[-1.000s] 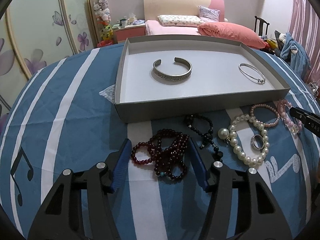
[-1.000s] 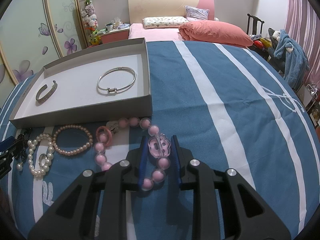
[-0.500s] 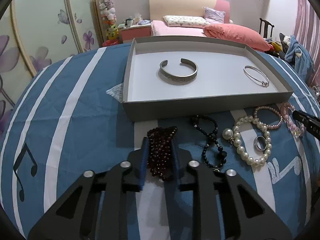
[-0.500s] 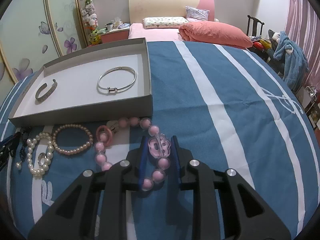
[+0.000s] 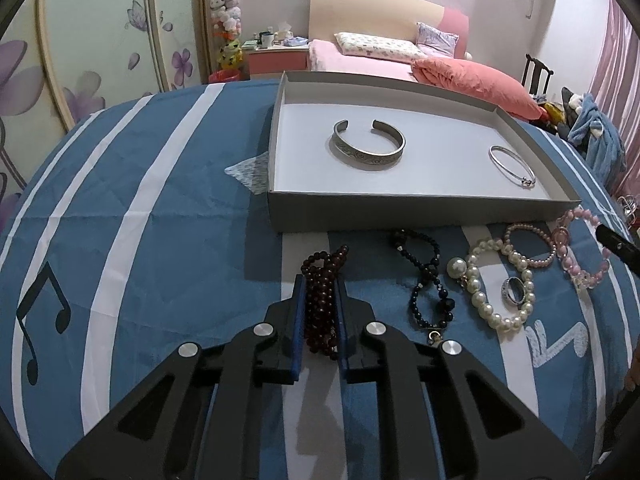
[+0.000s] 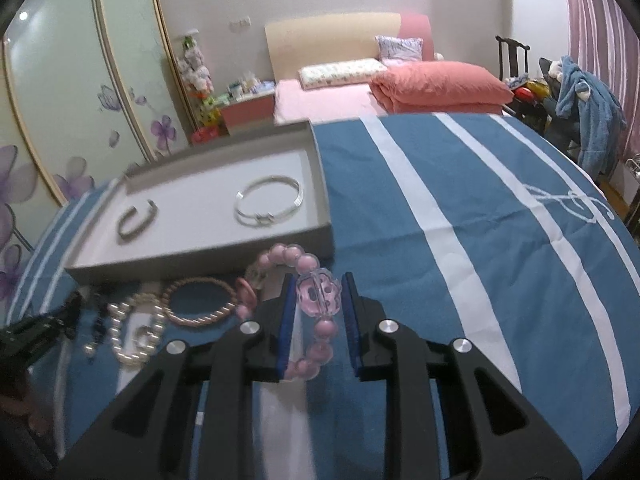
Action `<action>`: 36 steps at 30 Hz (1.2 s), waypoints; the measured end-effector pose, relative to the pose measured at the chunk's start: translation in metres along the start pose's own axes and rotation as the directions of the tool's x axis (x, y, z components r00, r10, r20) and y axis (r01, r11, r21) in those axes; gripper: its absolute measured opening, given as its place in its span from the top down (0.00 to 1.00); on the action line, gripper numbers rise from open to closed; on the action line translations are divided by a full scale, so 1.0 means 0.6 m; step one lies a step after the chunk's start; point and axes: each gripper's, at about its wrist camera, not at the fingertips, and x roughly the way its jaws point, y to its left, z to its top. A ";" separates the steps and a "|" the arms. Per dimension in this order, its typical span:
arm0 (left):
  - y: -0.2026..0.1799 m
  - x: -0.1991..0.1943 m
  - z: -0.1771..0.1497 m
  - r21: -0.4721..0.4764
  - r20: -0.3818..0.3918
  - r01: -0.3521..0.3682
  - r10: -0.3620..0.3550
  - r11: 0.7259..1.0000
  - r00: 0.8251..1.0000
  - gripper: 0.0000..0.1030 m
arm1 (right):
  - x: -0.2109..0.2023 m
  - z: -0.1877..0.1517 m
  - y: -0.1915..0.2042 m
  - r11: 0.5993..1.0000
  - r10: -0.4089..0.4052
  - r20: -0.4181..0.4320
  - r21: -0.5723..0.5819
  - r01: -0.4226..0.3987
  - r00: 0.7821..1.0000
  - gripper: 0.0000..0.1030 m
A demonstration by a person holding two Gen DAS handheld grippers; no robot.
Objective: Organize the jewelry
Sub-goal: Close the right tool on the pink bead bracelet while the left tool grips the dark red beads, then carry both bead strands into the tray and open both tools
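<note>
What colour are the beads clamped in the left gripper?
Dark red, almost maroon: the beaded bracelet in the left gripper, clearest in the left wrist view.

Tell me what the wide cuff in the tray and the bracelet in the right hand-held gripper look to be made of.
Wide cuff: apparently metal, dull silver-grey, with an engraved scroll pattern on its outer band; which metal cannot be told.
Pink bracelet in the right hand-held gripper: glossy pink beads plus a translucent faceted one passing light, so glass, crystal or plastic.
</note>
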 end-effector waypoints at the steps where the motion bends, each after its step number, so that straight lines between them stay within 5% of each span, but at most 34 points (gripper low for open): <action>1: 0.001 -0.003 -0.001 -0.003 0.005 0.003 -0.003 1.000 1.000 0.86 | -0.008 0.002 0.004 1.000 0.013 0.014 0.000 -0.013 1.000 0.78; 21: -0.008 -0.077 -0.004 -0.033 0.162 0.052 -0.046 0.998 0.986 0.87 | -0.085 0.002 0.045 0.988 0.150 0.139 0.026 -0.155 0.979 0.78; 36: -0.062 -0.164 -0.011 0.039 0.404 0.029 -0.042 0.999 0.914 0.87 | -0.156 -0.007 0.114 0.985 0.173 0.299 -0.077 -0.157 0.938 0.78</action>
